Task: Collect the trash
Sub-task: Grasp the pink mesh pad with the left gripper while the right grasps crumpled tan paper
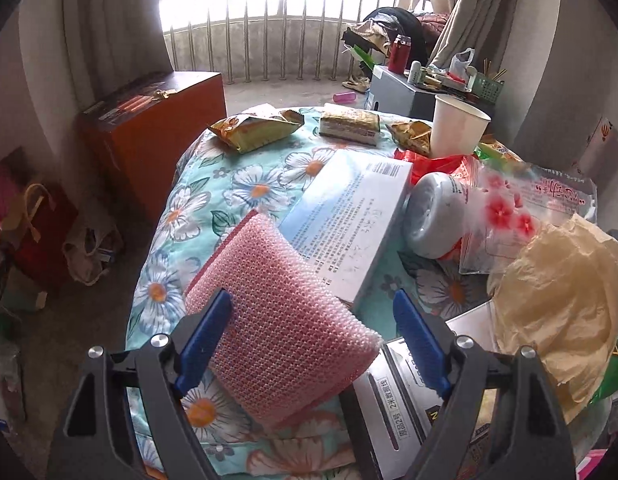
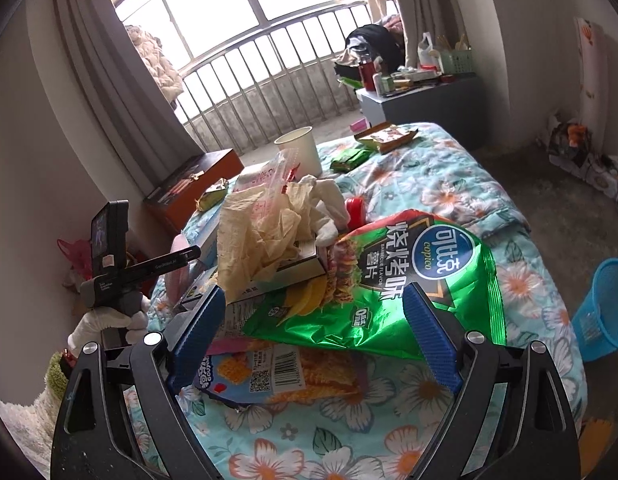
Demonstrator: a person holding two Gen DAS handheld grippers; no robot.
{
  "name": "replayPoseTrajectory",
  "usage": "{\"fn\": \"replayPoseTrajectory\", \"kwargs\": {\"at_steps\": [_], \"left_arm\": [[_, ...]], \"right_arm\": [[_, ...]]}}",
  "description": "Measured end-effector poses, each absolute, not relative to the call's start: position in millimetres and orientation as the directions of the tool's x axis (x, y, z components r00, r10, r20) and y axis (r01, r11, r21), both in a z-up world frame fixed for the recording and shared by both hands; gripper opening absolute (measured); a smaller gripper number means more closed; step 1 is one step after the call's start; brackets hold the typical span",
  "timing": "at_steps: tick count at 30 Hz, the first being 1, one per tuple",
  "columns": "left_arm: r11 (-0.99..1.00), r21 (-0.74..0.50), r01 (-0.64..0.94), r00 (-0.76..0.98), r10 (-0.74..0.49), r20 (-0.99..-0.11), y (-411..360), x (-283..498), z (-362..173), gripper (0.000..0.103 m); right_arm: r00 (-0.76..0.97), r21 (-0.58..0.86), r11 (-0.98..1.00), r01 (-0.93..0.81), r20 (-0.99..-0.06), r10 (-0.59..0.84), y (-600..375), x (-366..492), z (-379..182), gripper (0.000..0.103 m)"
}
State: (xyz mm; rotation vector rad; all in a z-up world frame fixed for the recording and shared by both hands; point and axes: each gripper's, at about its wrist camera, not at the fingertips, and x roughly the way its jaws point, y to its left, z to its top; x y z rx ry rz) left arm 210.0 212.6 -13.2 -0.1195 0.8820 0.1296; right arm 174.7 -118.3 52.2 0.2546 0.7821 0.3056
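Trash lies scattered on a bed with a floral cover [image 1: 237, 188]. In the left wrist view my left gripper [image 1: 313, 298] stands open over a pink bubble-wrap pouch [image 1: 285, 320]; its left finger overlaps the pouch's edge and its right finger is apart from it. Beyond the pouch lie a white printed box [image 1: 349, 220], a grey bottle [image 1: 437, 216] on its side and crumpled beige paper [image 1: 565, 312]. In the right wrist view my right gripper [image 2: 315, 292] is open around the near end of a green chip bag [image 2: 389, 280], which rests on an orange snack pack [image 2: 277, 372].
A blue waste basket [image 2: 605, 312] stands on the floor right of the bed. A white paper cup [image 1: 457, 128] and snack wrappers [image 1: 257, 126] sit at the far side. An orange-brown chest [image 1: 149, 120] is left of the bed, a grey cabinet [image 2: 429, 104] behind. A white-gloved hand [image 2: 105, 322] shows at left.
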Motion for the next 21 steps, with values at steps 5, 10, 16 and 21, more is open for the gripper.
{"fn": "replayPoseTrajectory", "kwargs": {"at_steps": [5,10,16,21], "left_arm": [[0.984,-0.061,-0.167,0.644,0.062,-0.762,222,201,-13,0.066],[0.983,-0.104,-0.154,0.672,0.027,-0.74,229,187,-7,0.054],[0.975,-0.174,-0.137,0.708,-0.026,-0.706,238,171,-3,0.042],[0.972,-0.209,-0.111,0.738,-0.06,-0.672,245,160,0,0.034]], "right_arm": [[0.675,0.344,0.924,-0.169,-0.642,0.363,-122,170,54,0.085],[0.676,0.362,0.917,-0.167,-0.635,0.373,-126,170,57,0.085],[0.664,0.387,0.902,-0.191,-0.626,0.409,-115,177,61,0.083],[0.642,0.367,0.894,-0.258,-0.627,0.442,-88,197,64,0.083]]}}
